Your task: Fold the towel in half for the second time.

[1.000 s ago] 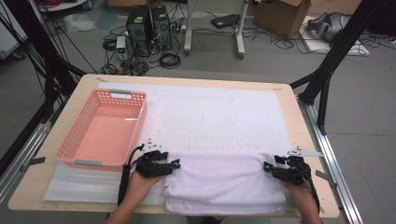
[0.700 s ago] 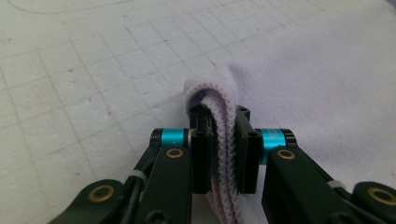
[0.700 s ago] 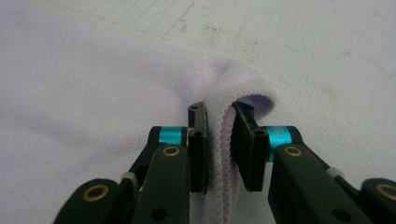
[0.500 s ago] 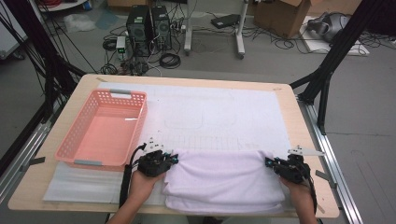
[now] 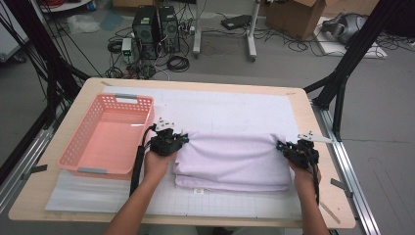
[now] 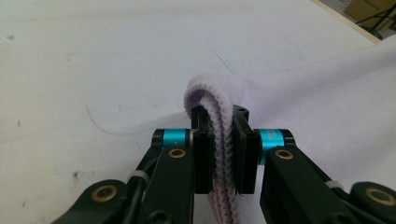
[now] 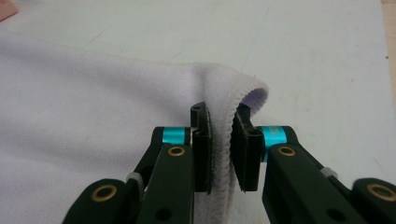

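Observation:
A pale lilac folded towel (image 5: 230, 159) lies on the white mat (image 5: 225, 105) near the table's front. My left gripper (image 5: 182, 138) is at its far left corner and my right gripper (image 5: 280, 146) at its far right corner. In the left gripper view, the left gripper (image 6: 223, 116) is shut on the towel's ribbed edge (image 6: 219, 100), which loops over the pads. The right gripper (image 7: 222, 114) pinches the towel's hem (image 7: 233, 93) the same way. Both pairs of jaws have just been closing, with the towel edge between them. Both corners are raised off the mat.
A pink plastic basket (image 5: 98, 171), empty, stands left of the towel, close to my left hand. The wooden table (image 5: 195, 83) ends just beyond the mat. Black frame posts, computer towers and cables are on the floor behind.
Both grippers closed on the towel's far corners, then moved away from the person and slightly up. The towel's far edge went with them.

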Demonstrator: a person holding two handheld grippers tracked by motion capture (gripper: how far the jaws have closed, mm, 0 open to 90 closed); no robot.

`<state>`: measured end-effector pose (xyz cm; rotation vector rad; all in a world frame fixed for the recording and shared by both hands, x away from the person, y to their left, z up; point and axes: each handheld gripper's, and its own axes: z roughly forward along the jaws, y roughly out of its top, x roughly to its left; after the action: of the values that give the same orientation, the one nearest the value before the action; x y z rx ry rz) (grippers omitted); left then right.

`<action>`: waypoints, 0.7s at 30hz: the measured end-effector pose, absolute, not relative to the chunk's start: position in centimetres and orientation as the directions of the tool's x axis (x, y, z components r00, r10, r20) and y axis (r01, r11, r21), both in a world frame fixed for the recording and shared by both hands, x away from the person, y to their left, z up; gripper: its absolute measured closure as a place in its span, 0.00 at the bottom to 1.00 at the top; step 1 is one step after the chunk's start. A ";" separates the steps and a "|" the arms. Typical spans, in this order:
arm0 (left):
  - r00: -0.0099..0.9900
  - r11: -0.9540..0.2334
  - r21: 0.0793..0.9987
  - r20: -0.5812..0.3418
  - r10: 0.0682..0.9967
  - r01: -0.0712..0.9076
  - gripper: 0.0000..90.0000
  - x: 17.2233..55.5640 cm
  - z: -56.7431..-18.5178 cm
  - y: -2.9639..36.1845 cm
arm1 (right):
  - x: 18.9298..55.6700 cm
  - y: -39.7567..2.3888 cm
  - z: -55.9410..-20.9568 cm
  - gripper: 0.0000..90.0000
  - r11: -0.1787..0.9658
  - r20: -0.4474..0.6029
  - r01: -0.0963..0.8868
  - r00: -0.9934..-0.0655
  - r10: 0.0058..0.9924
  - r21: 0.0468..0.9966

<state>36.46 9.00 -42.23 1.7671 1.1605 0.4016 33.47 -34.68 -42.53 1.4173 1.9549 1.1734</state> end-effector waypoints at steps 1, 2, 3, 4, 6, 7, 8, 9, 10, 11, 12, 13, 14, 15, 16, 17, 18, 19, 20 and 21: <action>0.491 -0.097 0.844 -0.209 0.846 0.527 0.90 36.9 -42.2 8.9 | 33.7 -34.6 -42.5 0.89 0.109 0.113 0.534 -0.365 0.924 0.838; 0.489 -0.086 0.849 -0.215 0.846 0.522 0.90 37.0 -42.3 8.9 | 34.1 -34.6 -42.4 0.89 0.110 0.107 0.536 -0.356 0.928 0.837; 0.478 -0.071 0.850 -0.222 0.850 0.521 0.90 37.3 -42.5 8.9 | 34.3 -34.5 -42.4 0.89 0.107 0.107 0.535 -0.353 0.930 0.838; 0.474 -0.066 0.842 -0.235 0.849 0.535 0.90 37.6 -42.7 9.0 | 34.5 -34.5 -42.4 0.88 0.094 0.112 0.536 -0.341 0.933 0.839; 0.466 -0.065 0.833 -0.241 0.851 0.549 0.89 37.9 -43.1 9.0 | 34.8 -34.4 -42.5 0.88 0.084 0.113 0.535 -0.326 0.938 0.841; 0.466 -0.072 0.831 -0.235 0.853 0.551 0.89 37.9 -43.2 8.9 | 35.0 -34.2 -42.6 0.87 0.079 0.115 0.538 -0.316 0.942 0.839; 0.468 -0.082 0.828 -0.229 0.854 0.554 0.86 37.8 -43.3 8.9 | 35.0 -34.1 -42.7 0.86 0.080 0.111 0.539 -0.313 0.943 0.839; 0.471 -0.085 0.822 -0.235 0.850 0.563 0.80 37.7 -43.3 8.8 | 35.1 -33.9 -42.8 0.84 0.087 0.103 0.543 -0.309 0.945 0.835; 0.471 -0.085 0.822 -0.235 0.850 0.563 0.70 37.7 -43.3 8.8 | 35.1 -33.8 -42.9 0.79 0.097 0.092 0.548 -0.307 0.947 0.831; 0.515 -0.123 0.814 -0.235 0.824 0.568 0.63 37.3 -43.1 8.8 | 35.0 -33.7 -42.9 0.70 0.088 0.102 0.560 -0.299 0.949 0.824; 0.515 -0.123 0.814 -0.235 0.824 0.568 0.60 37.3 -43.1 8.8 | 35.0 -33.7 -42.9 0.70 0.088 0.102 0.560 -0.299 0.949 0.824; 0.547 -0.153 0.822 -0.215 0.809 0.549 0.56 36.6 -42.9 8.9 | 34.6 -33.9 -42.9 0.63 0.073 0.116 0.555 -0.298 0.948 0.828; 0.555 -0.150 0.824 -0.222 0.801 0.546 0.53 36.4 -42.8 9.0 | 34.3 -33.9 -42.7 0.59 0.063 0.125 0.551 -0.296 0.947 0.832; 0.570 -0.151 0.829 -0.226 0.790 0.539 0.51 36.0 -42.7 9.3 | 34.0 -34.0 -42.7 0.58 0.062 0.127 0.546 -0.301 0.945 0.835; 0.578 -0.150 0.830 -0.232 0.782 0.537 0.50 35.7 -42.6 9.5 | 33.5 -34.2 -42.6 0.58 0.059 0.131 0.540 -0.307 0.943 0.840; 0.580 -0.142 0.832 -0.241 0.778 0.536 0.49 35.4 -42.5 9.6 | 33.1 -34.3 -42.5 0.58 0.060 0.132 0.534 -0.315 0.940 0.844; 0.585 -0.145 0.834 -0.238 0.775 0.532 0.47 35.2 -42.5 9.8 | 32.7 -34.5 -42.5 0.58 0.069 0.128 0.537 -0.321 0.938 0.841; 0.591 -0.152 0.836 -0.232 0.773 0.527 0.46 34.9 -42.5 9.9 | 32.4 -34.6 -42.5 0.58 0.073 0.126 0.536 -0.325 0.937 0.841; 0.597 -0.158 0.836 -0.230 0.769 0.526 0.45 34.6 -42.4 9.9 | 32.0 -34.8 -42.5 0.58 0.075 0.125 0.535 -0.330 0.936 0.842; 0.603 -0.172 0.833 -0.223 0.766 0.526 0.43 34.4 -42.4 9.9 | 31.6 -35.1 -42.5 0.58 0.071 0.133 0.537 -0.331 0.934 0.841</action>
<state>34.41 9.95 -42.38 1.8415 1.0428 0.3041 31.58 -35.07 -42.52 1.4563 1.9077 1.1786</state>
